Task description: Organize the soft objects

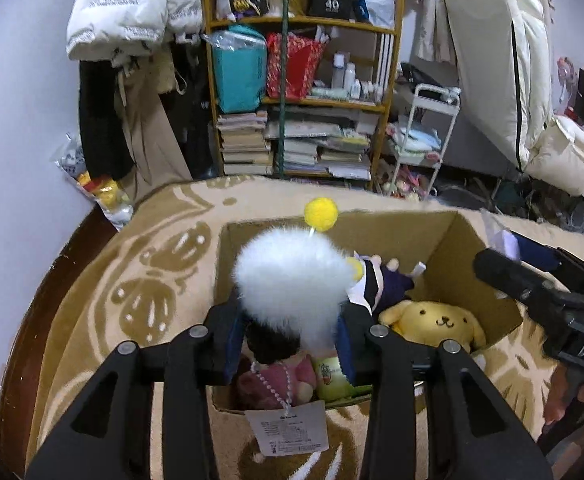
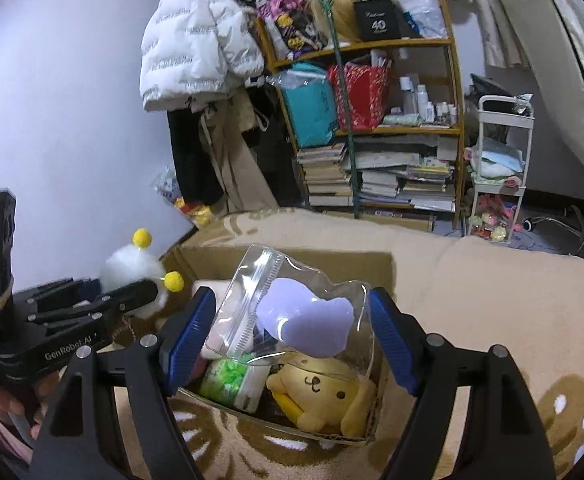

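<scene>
Two grippers: both over the cardboard box (image 1: pixel 444 236) at once, each carrying something soft.
Left side: the left gripper (image 1: pixel 292 344) is closed narrow on a white fluffy toy (image 1: pixel 292 280) with yellow pompoms on thin stalks; its paper tag (image 1: pixel 287 428) dangles on a bead chain at the bottom centre of the left view.
Box: brown corrugated card, open top, sitting on a beige patterned blanket (image 1: pixel 163 264); it fills the middle of both views.
Already inside: a yellow dog plush (image 2: pixel 324 392), a pink plush (image 1: pixel 275 380) and a green-and-white packet (image 2: pixel 231 384), packed close together.
Right side: the right gripper (image 2: pixel 292 344) stands fairly wide, its ribbed blue pads (image 2: pixel 191 328) touching the edges of a clear zip pouch (image 2: pixel 287 308) with a flat lilac heart shape inside.
Step in hand: lowering both items into the box, by my reading.
Next move: let the fluffy toy go over the free space toward the back, then the pouch on top of the plush pile.
Textures: long downy fur, glossy crinkly plastic, short velvety plush.
</scene>
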Motion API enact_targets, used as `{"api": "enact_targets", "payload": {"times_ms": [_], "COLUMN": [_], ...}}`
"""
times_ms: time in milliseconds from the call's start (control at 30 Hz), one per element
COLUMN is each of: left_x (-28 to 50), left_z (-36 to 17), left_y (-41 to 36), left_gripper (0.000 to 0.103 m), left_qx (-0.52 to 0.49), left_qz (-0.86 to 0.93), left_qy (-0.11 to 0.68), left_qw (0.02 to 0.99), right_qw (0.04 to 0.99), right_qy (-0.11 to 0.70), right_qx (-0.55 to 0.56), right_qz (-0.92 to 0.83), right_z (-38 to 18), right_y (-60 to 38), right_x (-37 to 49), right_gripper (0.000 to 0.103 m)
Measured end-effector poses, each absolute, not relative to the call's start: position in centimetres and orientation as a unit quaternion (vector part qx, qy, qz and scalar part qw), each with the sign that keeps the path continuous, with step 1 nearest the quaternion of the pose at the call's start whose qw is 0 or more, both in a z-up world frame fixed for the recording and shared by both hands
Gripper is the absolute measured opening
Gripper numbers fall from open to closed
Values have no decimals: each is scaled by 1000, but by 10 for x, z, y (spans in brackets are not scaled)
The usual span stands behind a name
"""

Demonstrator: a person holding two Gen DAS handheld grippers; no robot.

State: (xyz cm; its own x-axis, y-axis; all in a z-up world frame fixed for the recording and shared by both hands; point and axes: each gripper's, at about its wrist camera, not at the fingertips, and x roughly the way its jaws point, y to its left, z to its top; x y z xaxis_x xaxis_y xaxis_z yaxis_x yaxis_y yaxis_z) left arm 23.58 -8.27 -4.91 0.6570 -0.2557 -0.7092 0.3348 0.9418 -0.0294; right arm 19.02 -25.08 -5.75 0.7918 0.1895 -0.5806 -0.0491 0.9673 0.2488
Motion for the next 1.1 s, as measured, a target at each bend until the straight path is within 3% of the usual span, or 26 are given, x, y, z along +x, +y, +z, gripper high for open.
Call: {"api": "enact_targets", "payload": {"times_ms": [67, 300, 367, 533, 733, 1100], "left_x": [235, 229, 228, 217, 188, 117], "left_z": [-51, -49, -47, -41, -22, 12], "left_y": [-81, -81, -77, -67, -62, -40], "left_gripper": [56, 68, 77, 83, 92, 100], "left_qx": [49, 69, 62, 61, 71, 62], "left_qz": [-166, -157, -156, -143, -139, -127], "left_qy": [382, 369, 374, 374, 352, 310], "left_qw": [908, 914, 912, 914, 923, 940], "right_qw": [939, 940, 940, 944, 951, 964], "right_qy": [323, 327, 327, 317, 293, 250], "right_qx": [98, 66, 70, 71, 78, 72], "right_qz": [62, 67, 66, 63, 57, 52], "right_z": [-63, -67, -65, -55, -34, 11], "right_y": [-246, -232, -232, -232, -233, -229], "right_x": [191, 189, 187, 178, 156, 102], "right_gripper": [83, 86, 91, 92, 103, 103]}}
